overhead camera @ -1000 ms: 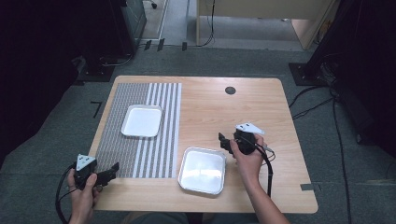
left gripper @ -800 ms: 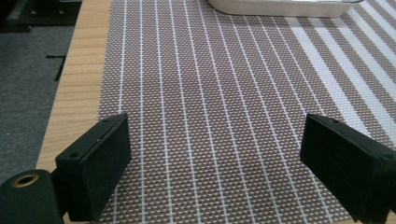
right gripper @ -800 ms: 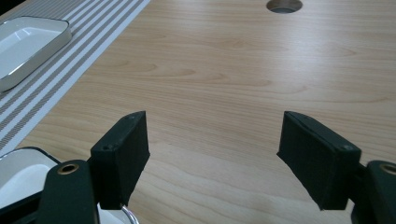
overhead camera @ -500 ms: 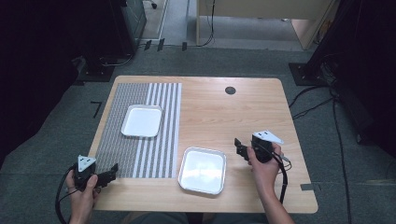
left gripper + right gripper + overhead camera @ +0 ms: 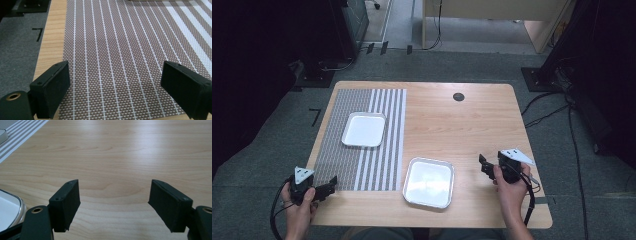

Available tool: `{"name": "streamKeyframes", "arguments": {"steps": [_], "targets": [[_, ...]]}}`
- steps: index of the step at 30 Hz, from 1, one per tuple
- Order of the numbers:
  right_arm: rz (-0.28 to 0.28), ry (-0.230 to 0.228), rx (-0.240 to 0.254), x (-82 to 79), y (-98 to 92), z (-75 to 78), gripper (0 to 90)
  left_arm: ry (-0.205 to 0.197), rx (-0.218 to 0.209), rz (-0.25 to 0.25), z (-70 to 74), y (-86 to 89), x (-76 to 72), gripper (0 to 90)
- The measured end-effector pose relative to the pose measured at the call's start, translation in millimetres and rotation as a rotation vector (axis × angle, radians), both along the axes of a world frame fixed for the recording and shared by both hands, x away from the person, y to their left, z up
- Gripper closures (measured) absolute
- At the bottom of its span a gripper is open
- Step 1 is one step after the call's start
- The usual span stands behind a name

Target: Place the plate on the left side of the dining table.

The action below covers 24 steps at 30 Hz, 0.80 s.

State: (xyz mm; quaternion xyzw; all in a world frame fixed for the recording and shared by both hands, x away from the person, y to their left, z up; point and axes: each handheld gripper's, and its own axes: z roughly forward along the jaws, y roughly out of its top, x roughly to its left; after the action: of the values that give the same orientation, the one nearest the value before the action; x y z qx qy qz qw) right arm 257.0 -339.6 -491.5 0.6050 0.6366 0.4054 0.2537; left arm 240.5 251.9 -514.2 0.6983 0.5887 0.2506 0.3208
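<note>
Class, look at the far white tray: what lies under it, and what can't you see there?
The far tray rests on the striped mat, which lies on the table. The mat's weave beneath the tray is covered.

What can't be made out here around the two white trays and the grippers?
- Near white square tray: right gripper view shows a corner, the frame edge cuts the rest.
- Far white square tray on the striped woven placemat: too small in the high view to read rim depth.
- Left gripper and right gripper: height above the wooden table unclear from above.
</note>
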Motion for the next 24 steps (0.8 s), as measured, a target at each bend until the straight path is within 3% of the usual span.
{"name": "streamKeyframes", "arguments": {"steps": [8,12,24], "targets": [[-0.014,0.022,-0.022,-11.8,-21.4,-5.5,25.0,0.010,-0.010,0.001,-0.7,0.6,1.0,9.1],[-0.049,0.021,-0.014,-18.0,-37.3,-5.1,25.6,0.013,0.004,-0.002,-1.3,-0.8,2.0,9.1],[-0.068,0.014,-0.034,-38.7,-56.7,-5.1,25.3,0.018,-0.006,0.003,-2.1,-0.4,2.8,9.1]]}}
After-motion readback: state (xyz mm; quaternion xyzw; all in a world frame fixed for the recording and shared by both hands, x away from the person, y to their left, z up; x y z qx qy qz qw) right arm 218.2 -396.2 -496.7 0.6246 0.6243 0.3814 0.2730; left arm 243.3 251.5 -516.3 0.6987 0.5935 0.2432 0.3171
